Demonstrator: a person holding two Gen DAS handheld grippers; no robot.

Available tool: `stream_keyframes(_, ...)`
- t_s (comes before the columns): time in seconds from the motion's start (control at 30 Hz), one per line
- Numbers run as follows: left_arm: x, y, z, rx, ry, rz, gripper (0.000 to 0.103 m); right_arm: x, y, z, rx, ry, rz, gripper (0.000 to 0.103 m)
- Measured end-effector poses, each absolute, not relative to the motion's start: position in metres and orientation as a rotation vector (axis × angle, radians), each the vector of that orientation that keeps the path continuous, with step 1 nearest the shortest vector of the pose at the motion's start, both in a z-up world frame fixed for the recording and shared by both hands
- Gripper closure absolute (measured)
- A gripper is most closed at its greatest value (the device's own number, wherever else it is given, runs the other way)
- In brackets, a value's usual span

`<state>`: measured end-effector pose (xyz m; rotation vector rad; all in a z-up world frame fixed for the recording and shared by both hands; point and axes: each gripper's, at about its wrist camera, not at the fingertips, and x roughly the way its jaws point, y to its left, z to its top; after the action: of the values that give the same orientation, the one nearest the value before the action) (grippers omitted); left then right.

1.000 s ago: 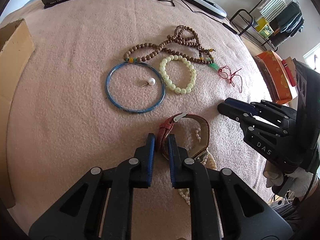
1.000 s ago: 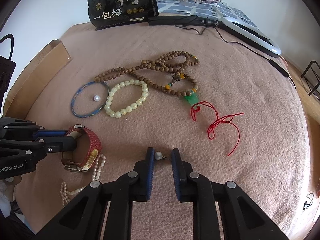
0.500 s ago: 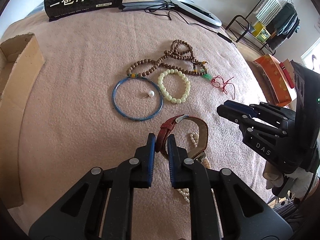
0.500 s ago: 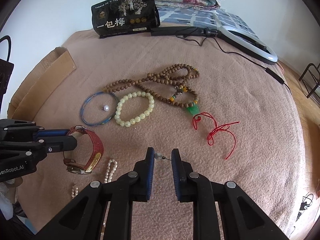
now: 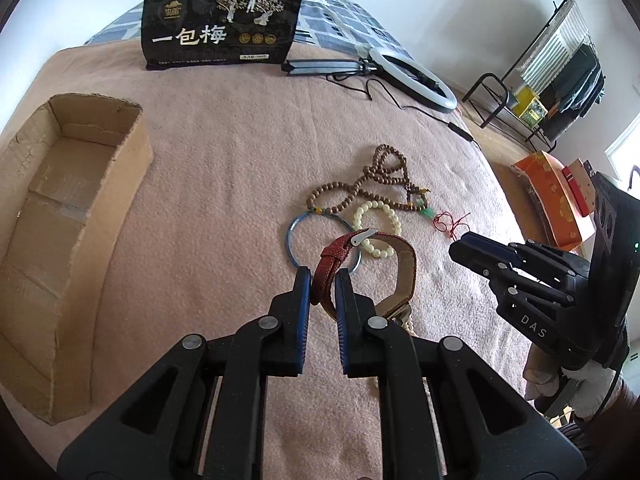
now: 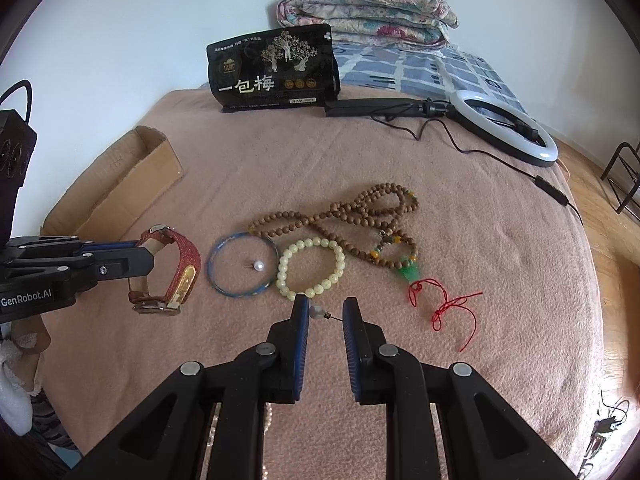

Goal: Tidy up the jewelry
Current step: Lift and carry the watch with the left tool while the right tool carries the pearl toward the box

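Note:
My left gripper (image 5: 322, 280) is shut on the red strap of a wristwatch (image 5: 334, 264), which hangs lifted above the pink blanket (image 5: 224, 184); the same watch (image 6: 182, 268) shows at the left of the right wrist view. My right gripper (image 6: 326, 314) is shut on a small pearl earring (image 6: 317, 312), pinched across its bead and post. On the blanket lie a blue bangle (image 6: 242, 264) with a second pearl earring (image 6: 259, 266) inside it, a pale bead bracelet (image 6: 311, 268), a brown bead necklace (image 6: 352, 216) with a green pendant, and a red cord (image 6: 444, 306).
An open cardboard box (image 5: 60, 216) sits at the left of the blanket. A black pouch (image 6: 274, 68) stands at the far edge beside a ring light (image 6: 504, 128) and its cable. A pearl strand (image 5: 408, 326) peeks out under the watch. Folded bedding (image 6: 368, 8) is behind.
Both grippers have risen. The watch has come up off the blanket and away from the pearl strand, and the earring has lifted with the right gripper. The box has come into fuller view.

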<state>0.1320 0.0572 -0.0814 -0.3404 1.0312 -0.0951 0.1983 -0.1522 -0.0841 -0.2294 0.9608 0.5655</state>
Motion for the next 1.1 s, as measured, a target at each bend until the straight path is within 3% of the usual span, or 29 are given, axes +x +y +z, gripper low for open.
stream_keyframes(0.6, 0.102, 0.162, -0.039, -0.362, 0.946, 0.061, 0.093, 0.188, -0.067, -0.042, -0.235, 0.882, 0.694, 0.087)
stream_keyframes(1.1, 0.057, 0.240, -0.034, -0.395, 0.907, 0.215, 0.093, 0.186, 0.012, -0.029, -0.262, 0.845, 0.793, 0.087)
